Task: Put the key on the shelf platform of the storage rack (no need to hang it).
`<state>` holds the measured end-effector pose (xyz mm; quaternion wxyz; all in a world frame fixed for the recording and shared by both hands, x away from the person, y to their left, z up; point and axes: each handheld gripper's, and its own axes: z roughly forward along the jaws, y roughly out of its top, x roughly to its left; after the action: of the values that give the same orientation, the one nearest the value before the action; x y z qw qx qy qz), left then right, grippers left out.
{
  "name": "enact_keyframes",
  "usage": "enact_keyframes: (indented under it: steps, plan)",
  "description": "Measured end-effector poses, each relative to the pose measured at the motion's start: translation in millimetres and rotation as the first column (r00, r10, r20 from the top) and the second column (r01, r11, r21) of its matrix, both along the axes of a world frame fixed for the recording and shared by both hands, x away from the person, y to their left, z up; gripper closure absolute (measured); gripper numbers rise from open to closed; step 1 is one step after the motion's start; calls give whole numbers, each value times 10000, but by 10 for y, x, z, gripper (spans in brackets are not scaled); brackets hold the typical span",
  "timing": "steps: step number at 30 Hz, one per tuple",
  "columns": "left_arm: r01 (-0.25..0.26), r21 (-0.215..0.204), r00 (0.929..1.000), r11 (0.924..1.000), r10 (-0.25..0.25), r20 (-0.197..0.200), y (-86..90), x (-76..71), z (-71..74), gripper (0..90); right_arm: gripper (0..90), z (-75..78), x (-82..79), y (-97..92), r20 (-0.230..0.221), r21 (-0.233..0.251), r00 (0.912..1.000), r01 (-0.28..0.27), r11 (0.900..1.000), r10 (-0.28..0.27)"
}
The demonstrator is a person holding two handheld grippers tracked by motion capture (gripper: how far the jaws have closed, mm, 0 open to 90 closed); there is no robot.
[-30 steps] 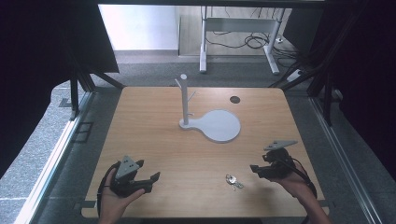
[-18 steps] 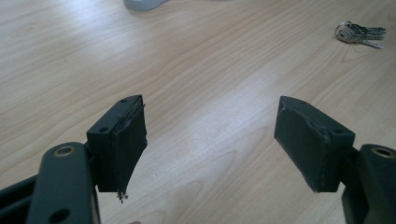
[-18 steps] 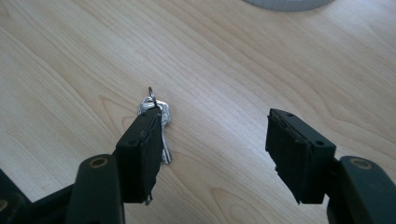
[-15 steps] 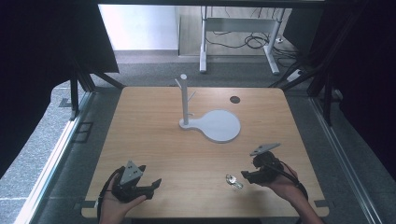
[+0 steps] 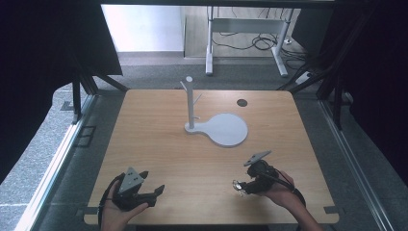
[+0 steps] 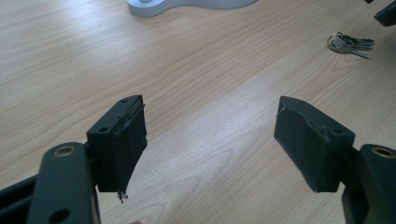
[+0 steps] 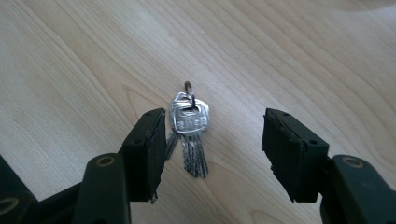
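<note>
Keys (image 7: 189, 133): a small bunch of silver keys on a ring, lying flat on the wooden table (image 5: 159, 144), near its front edge and toward the right side; in the high view they show as a small bright glint (image 5: 237, 185) just at the tip of the right gripper. Right gripper (image 7: 212, 151): held in the person's right hand (image 5: 279, 192), jaws apart, set low over the table so that the keys lie between the two black jaws, closer to the left-hand jaw in the right gripper view and seemingly touching or just beside it; whether they actually touch I cannot tell. The far jaw stands clear of the keys. Left gripper (image 6: 210, 144): held in the person's left hand (image 5: 113, 211) at the front left of the table, jaws wide apart with bare wood between them, well apart from the keys, which appear far off at the upper right of the left gripper view (image 6: 350, 43). Grey three-cornered plate rides on top of each gripper. White stand (image 5: 214, 126): a flat rounded base with an upright post carrying short pegs, placed near the middle of the table, beyond both grippers. Dark round hole (image 5: 242, 102): in the table top, near the far edge, to the right of the post. Floor beyond the table: grey, with desk legs and loose cables (image 5: 250, 41) at the back.
</note>
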<state>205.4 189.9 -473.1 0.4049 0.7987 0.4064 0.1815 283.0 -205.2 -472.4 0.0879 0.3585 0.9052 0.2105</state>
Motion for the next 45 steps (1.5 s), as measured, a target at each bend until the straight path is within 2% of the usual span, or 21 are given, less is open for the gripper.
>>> enact_keyframes:
  steps: [10,18,23,27,30,35,45]
  plan:
    - [-96,-108,10000,9999,96,18,53,22,8,256,409,-174,16,192,-437,-615,9985,-352,9975,325]
    - [-107,-85,9999,9999,107,27,58,8,7,255,429,-261,30,252,-515,-939,9979,-448,9946,401]
    - [-75,-15,10000,10000,75,-3,40,9,-9,255,479,-312,39,276,-549,-1308,9977,-473,9903,404]
    - [-89,2,10000,10000,89,-17,52,9,-15,255,532,-317,57,280,-626,-1130,9974,-416,9927,346]
    - [-136,0,9999,9999,136,-16,66,11,-21,256,576,-318,80,279,-863,-925,9957,-415,9948,335]
    - [-195,10,9998,9998,195,-33,79,2,-26,256,653,-311,91,289,-963,-877,9950,-354,9955,269]
    - [-192,89,9998,9998,193,-64,71,-1,-51,256,677,-302,134,287,-1101,-935,9935,-406,9948,302]
